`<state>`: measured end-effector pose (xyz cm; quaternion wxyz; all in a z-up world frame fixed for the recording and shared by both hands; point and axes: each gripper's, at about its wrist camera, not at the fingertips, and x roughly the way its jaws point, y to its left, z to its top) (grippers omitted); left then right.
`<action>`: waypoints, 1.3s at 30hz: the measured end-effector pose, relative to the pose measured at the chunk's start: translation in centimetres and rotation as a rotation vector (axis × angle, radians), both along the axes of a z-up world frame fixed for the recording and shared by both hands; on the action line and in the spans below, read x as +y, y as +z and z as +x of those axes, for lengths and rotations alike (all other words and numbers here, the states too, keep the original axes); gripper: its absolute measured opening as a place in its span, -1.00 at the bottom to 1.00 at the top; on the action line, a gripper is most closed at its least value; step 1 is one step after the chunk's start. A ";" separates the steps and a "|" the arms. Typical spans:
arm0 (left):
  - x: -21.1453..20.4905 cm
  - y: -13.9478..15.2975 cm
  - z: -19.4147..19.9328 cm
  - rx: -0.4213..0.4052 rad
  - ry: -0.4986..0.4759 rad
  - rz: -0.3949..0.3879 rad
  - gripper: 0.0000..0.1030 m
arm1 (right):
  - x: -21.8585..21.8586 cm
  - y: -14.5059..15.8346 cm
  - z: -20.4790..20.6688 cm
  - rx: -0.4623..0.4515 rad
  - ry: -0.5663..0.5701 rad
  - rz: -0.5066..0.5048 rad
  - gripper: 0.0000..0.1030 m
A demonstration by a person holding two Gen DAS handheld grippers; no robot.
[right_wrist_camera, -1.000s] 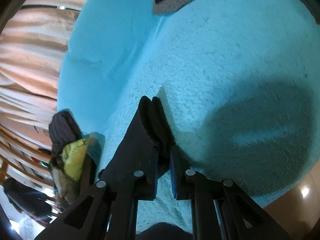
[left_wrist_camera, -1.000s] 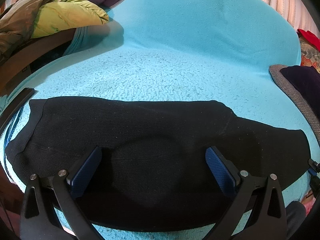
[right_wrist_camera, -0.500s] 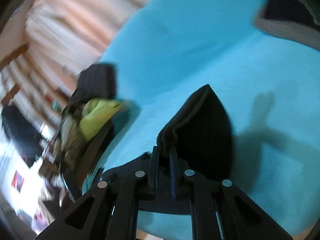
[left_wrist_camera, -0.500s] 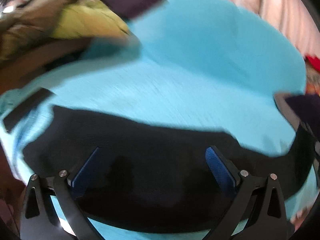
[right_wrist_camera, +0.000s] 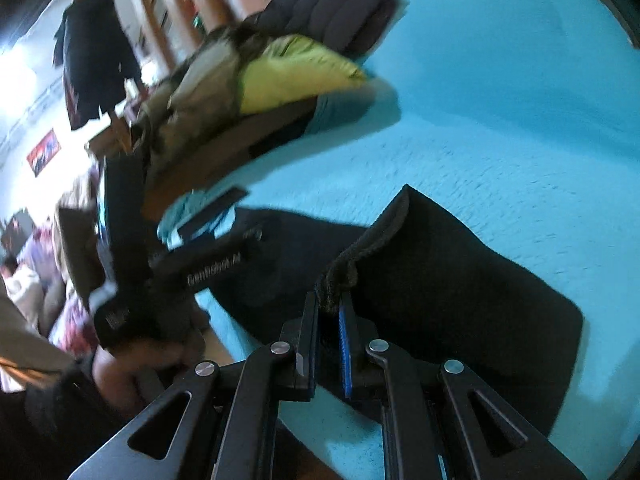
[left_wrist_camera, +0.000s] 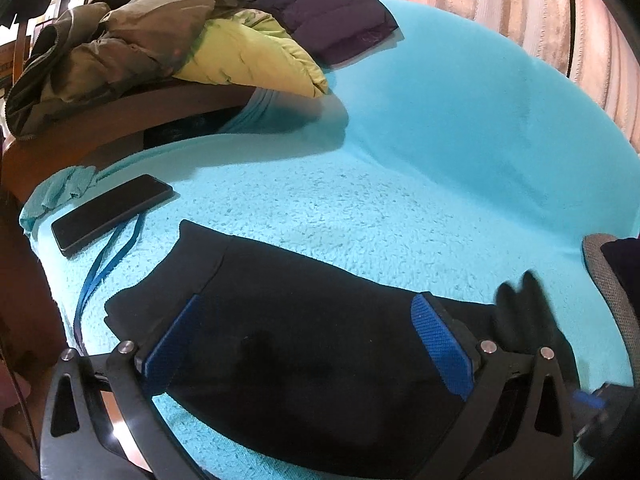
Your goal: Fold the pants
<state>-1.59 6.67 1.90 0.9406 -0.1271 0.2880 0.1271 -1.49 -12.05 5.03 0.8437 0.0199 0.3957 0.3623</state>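
Black pants (left_wrist_camera: 312,332) lie folded on a turquoise fleece cover (left_wrist_camera: 400,184). My left gripper (left_wrist_camera: 304,340) is open, its blue pads spread just above the middle of the pants, holding nothing. My right gripper (right_wrist_camera: 330,312) is shut on the thick hem end of the pants (right_wrist_camera: 440,280) and lifts that end off the cover, so the cloth drapes to the right. The raised end shows blurred at the right of the left wrist view (left_wrist_camera: 524,312). The left gripper's body (right_wrist_camera: 160,280) shows in the right wrist view, in a hand.
A black phone (left_wrist_camera: 112,214) with a blue cord (left_wrist_camera: 108,264) lies at the cover's left edge. A pile of jackets (left_wrist_camera: 160,36) rests on a wooden frame (left_wrist_camera: 80,136) at the back left. A grey-edged cushion (left_wrist_camera: 612,280) sits at the right.
My right gripper has carried the pants end up and leftward over the rest of the pants. The left gripper has swung left and back, staying open.
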 end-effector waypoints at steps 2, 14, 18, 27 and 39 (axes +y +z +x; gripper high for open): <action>0.0 0.1 0.3 0.000 0.001 -0.001 1.00 | 0.6 -0.5 -0.1 -0.008 0.011 -0.025 -0.84; -0.4 0.9 0.0 -0.074 -0.115 -0.063 1.00 | -3.3 -0.7 -3.1 -0.016 0.010 0.031 -0.47; -2.9 1.7 -0.3 -0.169 -0.382 -0.156 1.00 | -9.6 0.7 -3.1 -0.060 -0.244 -0.052 -0.27; -7.9 1.0 3.6 -0.117 -0.710 -0.209 -1.00 | -15.5 -3.3 -0.9 0.011 -0.519 0.032 -0.91; -6.7 -2.9 6.2 0.106 -0.510 -0.203 -1.00 | -11.8 -4.3 2.6 0.040 -0.485 -0.032 -1.00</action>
